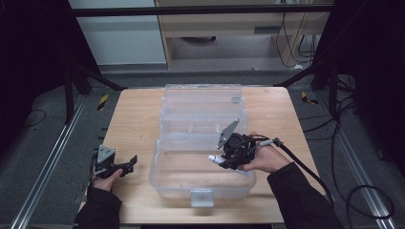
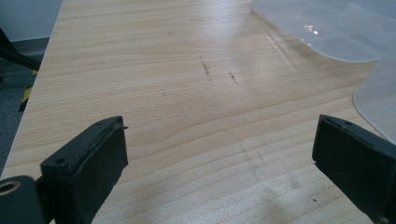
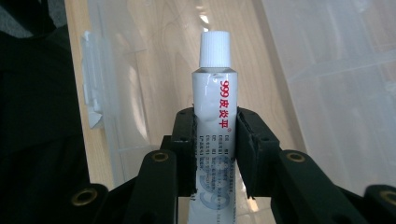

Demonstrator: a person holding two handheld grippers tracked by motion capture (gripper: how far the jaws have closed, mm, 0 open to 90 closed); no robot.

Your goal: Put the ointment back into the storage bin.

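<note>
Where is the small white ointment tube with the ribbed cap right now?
The small white ointment tube is clamped in the right hand-held gripper, over the near compartment of the open clear plastic storage box.

white tube (image 3: pixel 212 126) printed with red "999" and chinese characters, smaller print below too blurred to read

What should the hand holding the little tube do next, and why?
Probably lower the tube a little into the open clear box and let go. The right gripper is shut on it and already sits over the box's front part, while the left gripper waits open.
</note>
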